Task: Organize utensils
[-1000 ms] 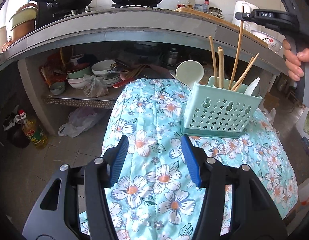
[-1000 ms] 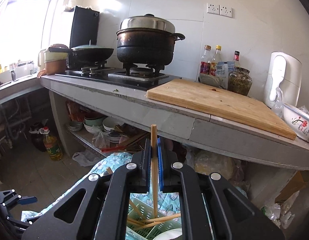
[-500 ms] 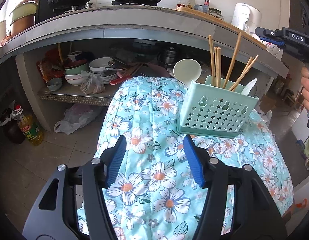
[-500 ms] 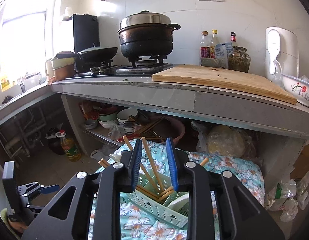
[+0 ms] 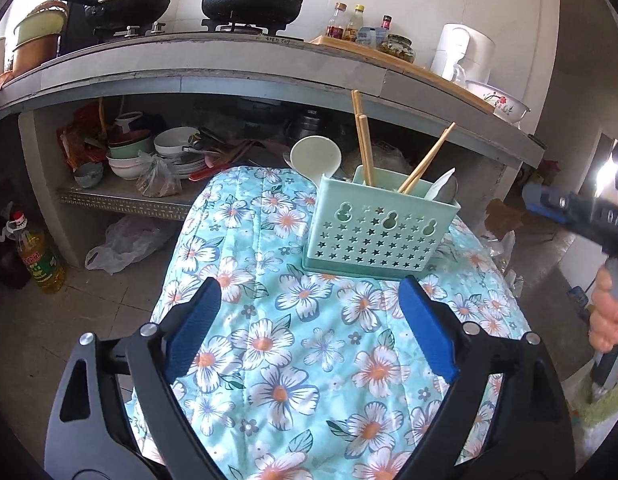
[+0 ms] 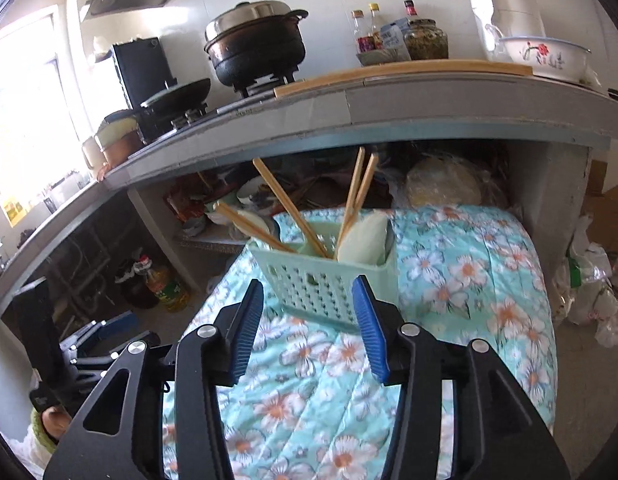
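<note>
Left gripper (image 5: 309, 312) tilts down over the floral cloth (image 5: 269, 360), jaws just opened wide, nothing between them. Utensil basket (image 5: 379, 232) stands upright on the cloth ahead, holding chopsticks (image 5: 363, 144). Right gripper (image 6: 309, 316) tilts down near the basket, jaws just opened, empty.

Both wrist views look down and forward over the floral cloth (image 5: 269, 360) toward the counter (image 5: 229, 68). The left view faces the basket (image 5: 383, 232) square on; the right sees it (image 6: 329, 280) nearer, corner-on.
</note>
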A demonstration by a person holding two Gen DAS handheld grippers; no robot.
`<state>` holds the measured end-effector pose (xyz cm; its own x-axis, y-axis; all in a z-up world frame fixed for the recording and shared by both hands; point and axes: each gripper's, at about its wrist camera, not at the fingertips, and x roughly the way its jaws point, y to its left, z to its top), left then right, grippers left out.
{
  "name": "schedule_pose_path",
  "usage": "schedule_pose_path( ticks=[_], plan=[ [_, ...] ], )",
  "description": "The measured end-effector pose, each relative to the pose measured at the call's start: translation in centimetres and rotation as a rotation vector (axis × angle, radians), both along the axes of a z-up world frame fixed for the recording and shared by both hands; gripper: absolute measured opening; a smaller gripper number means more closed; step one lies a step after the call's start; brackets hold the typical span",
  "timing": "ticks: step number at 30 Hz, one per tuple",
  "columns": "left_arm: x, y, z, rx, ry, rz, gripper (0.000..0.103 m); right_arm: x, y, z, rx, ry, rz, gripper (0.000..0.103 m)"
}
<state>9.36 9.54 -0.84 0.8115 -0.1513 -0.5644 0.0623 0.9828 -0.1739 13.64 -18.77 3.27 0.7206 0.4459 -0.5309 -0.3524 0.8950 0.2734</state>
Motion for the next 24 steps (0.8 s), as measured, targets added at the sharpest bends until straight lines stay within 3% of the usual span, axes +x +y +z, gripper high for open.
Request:
schedule_pose_path(
  ticks=[6,8,13,18,22,24],
  plan=[
    [-1.3,-2.1,0.6,0.047,0.016,0.085,0.094,-4.2,0.5,-3.2,-0.112,0.08,-0.096,0.078],
    [-1.9,-2.8,0.9,0.086,0.017,0.132,0.095,-5.2,0.5,-3.7,-0.149,0.081,-0.14,0.083],
    [-3.4,-3.8,1.5,0.14,0.02,0.137,0.095,-7.6,0.8,-3.7,-0.206,0.049,-0.205,0.096],
    [-4.5,-4.8,2.3,0.206,0.012,0.121,0.095,-9.7,1.3,-2.5,-0.25,-0.022,-0.234,0.097],
    [-5.0,-5.8,3.0,0.312,-0.018,0.088,0.095,-10.8,1.0,-1.5,-0.244,-0.047,-0.213,0.097],
    [-5.5,-5.5,3.4,0.324,-0.045,0.113,0.095,-11.3,0.6,-0.9,-0.25,-0.071,-0.227,0.097]
  ],
)
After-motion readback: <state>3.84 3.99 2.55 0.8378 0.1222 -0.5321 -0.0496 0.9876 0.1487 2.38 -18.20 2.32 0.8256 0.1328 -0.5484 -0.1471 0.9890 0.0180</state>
